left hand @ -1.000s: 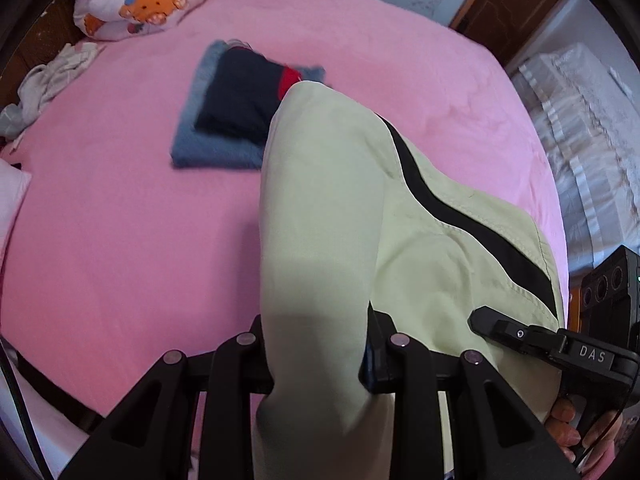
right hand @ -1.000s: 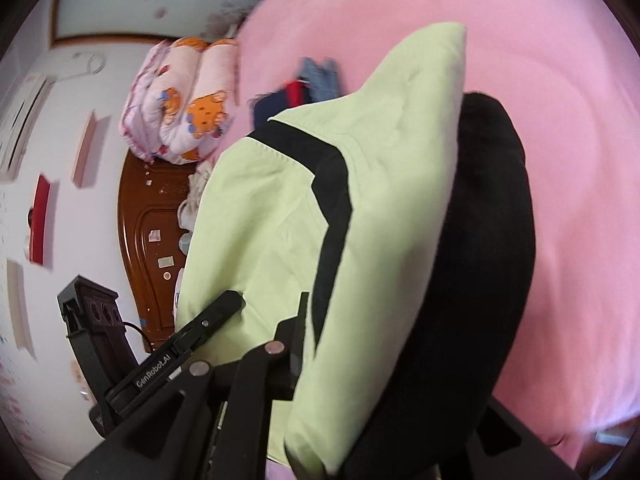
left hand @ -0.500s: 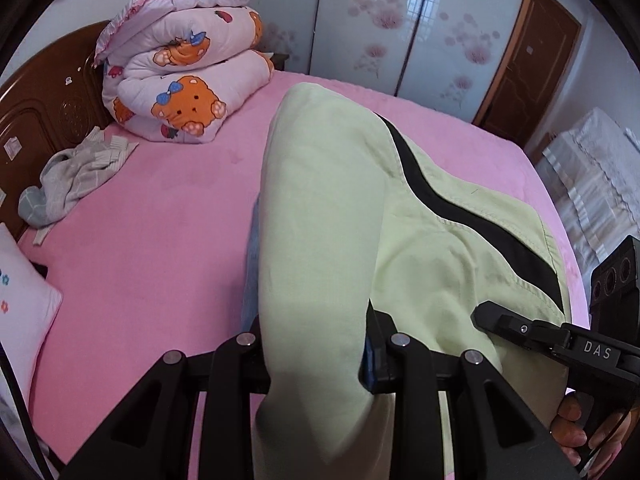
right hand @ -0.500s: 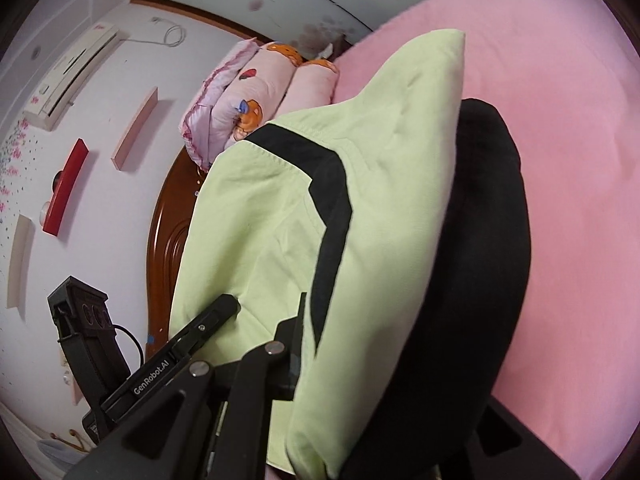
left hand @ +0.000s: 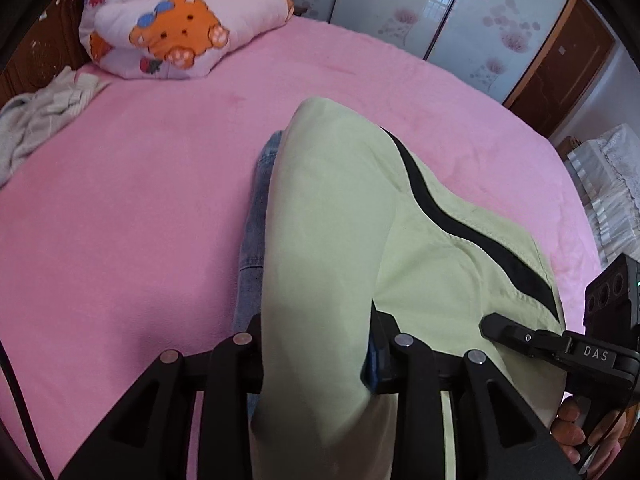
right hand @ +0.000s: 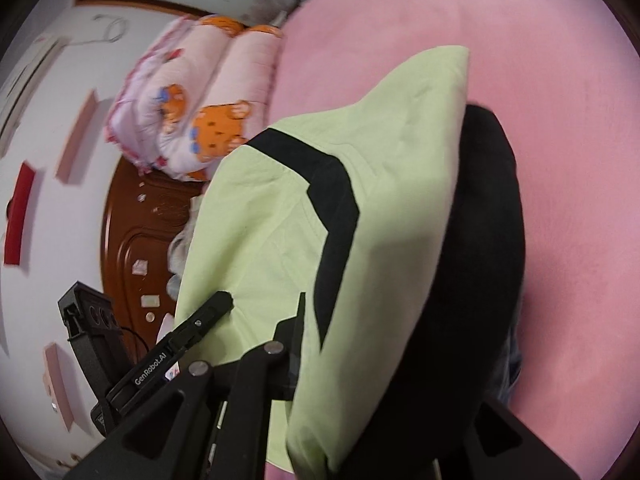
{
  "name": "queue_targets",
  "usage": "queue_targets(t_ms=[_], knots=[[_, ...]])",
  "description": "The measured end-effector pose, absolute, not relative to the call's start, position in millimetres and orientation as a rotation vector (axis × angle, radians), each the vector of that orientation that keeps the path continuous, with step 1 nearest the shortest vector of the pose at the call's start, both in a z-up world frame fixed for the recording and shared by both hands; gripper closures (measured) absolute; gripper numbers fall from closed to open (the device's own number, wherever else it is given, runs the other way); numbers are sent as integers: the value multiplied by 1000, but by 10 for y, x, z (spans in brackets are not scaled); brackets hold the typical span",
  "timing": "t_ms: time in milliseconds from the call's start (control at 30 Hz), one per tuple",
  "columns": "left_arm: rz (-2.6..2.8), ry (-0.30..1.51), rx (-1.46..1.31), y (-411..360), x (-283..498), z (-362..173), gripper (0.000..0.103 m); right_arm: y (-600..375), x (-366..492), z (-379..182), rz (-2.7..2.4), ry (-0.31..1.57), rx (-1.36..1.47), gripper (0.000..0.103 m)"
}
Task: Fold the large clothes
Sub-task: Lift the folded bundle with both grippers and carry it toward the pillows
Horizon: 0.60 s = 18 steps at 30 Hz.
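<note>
I have the folded green garment [left hand: 344, 248] pinched at both ends, and it hangs over the pink bed [left hand: 132, 208], nearer me than the bear quilt [left hand: 180, 28]. My left claw [left hand: 316, 344] has the green fold between its jaws; they have just been easing wider, though the cloth still fills the gap and I judge the pads are still on it. My right claw [right hand: 384, 344] is clamped hard on the other end, where the green wraps a black layer [right hand: 480, 264]. A strip of denim [left hand: 256, 216] shows under the garment's left edge, so I take it I am setting this piece onto a stack.

To do this well, I would bring both ends down level together, square the green edge with the denim below, and let the weight rest before opening further. If one side is let go early, the fold will sag and slide off crooked.
</note>
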<state>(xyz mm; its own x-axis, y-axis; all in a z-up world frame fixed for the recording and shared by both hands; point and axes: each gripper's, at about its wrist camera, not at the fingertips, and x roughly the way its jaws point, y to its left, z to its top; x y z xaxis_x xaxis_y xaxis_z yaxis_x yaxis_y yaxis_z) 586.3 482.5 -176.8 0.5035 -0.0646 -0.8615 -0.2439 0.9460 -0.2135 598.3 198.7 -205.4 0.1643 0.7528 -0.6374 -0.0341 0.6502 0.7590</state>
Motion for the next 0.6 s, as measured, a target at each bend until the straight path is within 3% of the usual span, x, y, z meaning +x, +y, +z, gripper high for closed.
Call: queue_targets(t_ms=[167,233,267,300,367,467,600], knots=[[66,966,-264,4806,5846,-2147,49,1738,5967,-2477,637,1275,714,89],[61,947,-283,4860,5783,-2216,39,1742,6025,-2558,637,1297,731,81],[97,952,-280,4909,5783,-2247,23,1721,6037,-2582,643,1305,726,79],[120,957,-289,4984,5808,-2277,15,1704,6034,-2583,647,1312,707,76],[134,970,-338,5085,5792,-2294,14,1752,6060,-2520,658,1311,666,75],[169,980,-292,5089,5815,-2201,14,1753,6034,-2330,625,1295,519,67],[253,942,-193,5031,5704,-1930,15,1562,5923,-2088,569,1279,401,66]])
